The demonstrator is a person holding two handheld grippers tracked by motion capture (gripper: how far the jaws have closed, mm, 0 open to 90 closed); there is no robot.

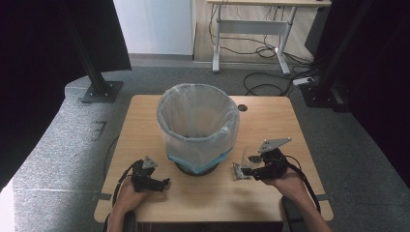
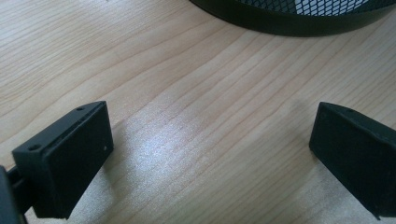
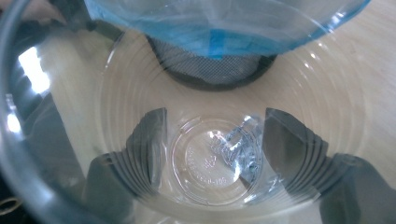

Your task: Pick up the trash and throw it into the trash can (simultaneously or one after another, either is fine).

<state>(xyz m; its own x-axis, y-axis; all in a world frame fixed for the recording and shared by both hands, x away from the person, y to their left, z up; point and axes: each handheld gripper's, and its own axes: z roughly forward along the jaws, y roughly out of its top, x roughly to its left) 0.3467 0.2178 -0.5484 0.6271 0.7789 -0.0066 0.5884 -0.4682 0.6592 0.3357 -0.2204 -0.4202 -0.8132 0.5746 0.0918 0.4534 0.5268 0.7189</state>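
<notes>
Right gripper (image 1: 247, 170) clamps a clear plastic cup (image 1: 250, 158) low beside the lined bin (image 1: 198, 126), seemingly about to lift and drop it inside, while the left gripper (image 1: 162, 183) rests released on the bin's other side.

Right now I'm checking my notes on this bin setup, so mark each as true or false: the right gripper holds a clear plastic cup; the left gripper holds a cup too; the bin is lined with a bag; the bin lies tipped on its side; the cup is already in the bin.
1. The right gripper holds a clear plastic cup. True.
2. The left gripper holds a cup too. False: its jaws stand open over the bare table.
3. The bin is lined with a bag. True.
4. The bin lies tipped on its side. False: it stands upright.
5. The cup is already in the bin. False: it is in the right gripper, beside the bin.
</notes>
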